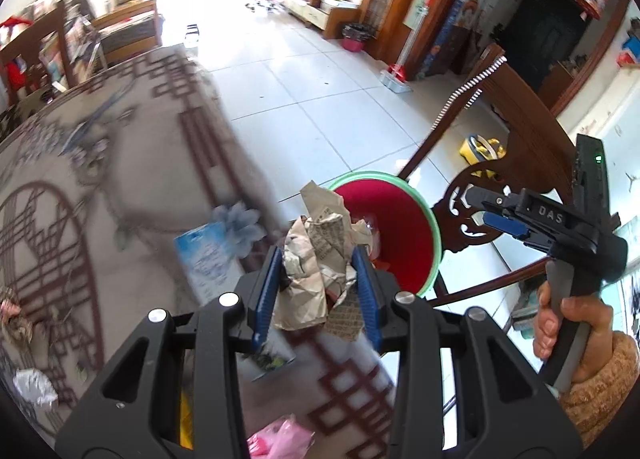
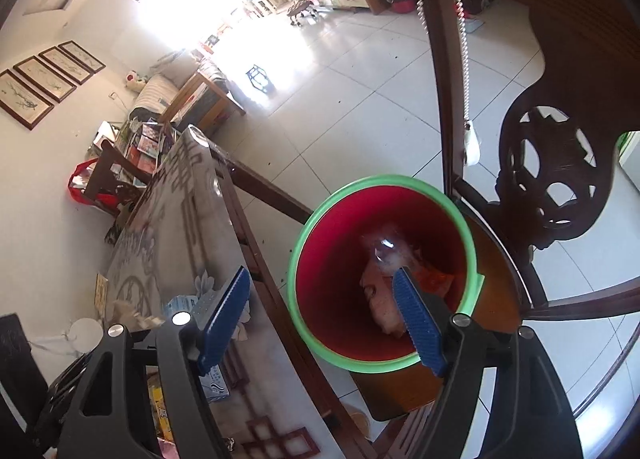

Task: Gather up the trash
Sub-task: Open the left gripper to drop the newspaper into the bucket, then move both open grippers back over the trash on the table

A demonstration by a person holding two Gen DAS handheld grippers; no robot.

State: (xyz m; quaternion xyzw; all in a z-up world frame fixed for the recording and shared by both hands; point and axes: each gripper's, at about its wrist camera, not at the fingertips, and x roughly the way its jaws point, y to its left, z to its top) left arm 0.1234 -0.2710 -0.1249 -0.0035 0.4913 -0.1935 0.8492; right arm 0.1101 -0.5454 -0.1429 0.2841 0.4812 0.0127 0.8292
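My left gripper (image 1: 317, 253) is shut on a crumpled wad of newspaper (image 1: 320, 219), held over the table's edge just short of the bin. The bin (image 1: 394, 227) is red inside with a green rim and stands on a wooden chair seat. My right gripper (image 2: 322, 271) stands open with nothing between its blue pads, hanging over the bin (image 2: 332, 279). In the left wrist view, a hand holds that right gripper (image 1: 478, 206) to the right of the bin. Crumpled trash (image 2: 380, 299) and a clear plastic scrap (image 2: 384, 251) lie at the bin's bottom.
The table (image 1: 100, 199) wears a patterned cloth. On it lie a blue packet (image 1: 208, 259), a pink bag (image 1: 276, 439) and a white plastic scrap (image 1: 34, 383). A carved dark chair back (image 2: 552, 163) rises right behind the bin. Tiled floor stretches beyond.
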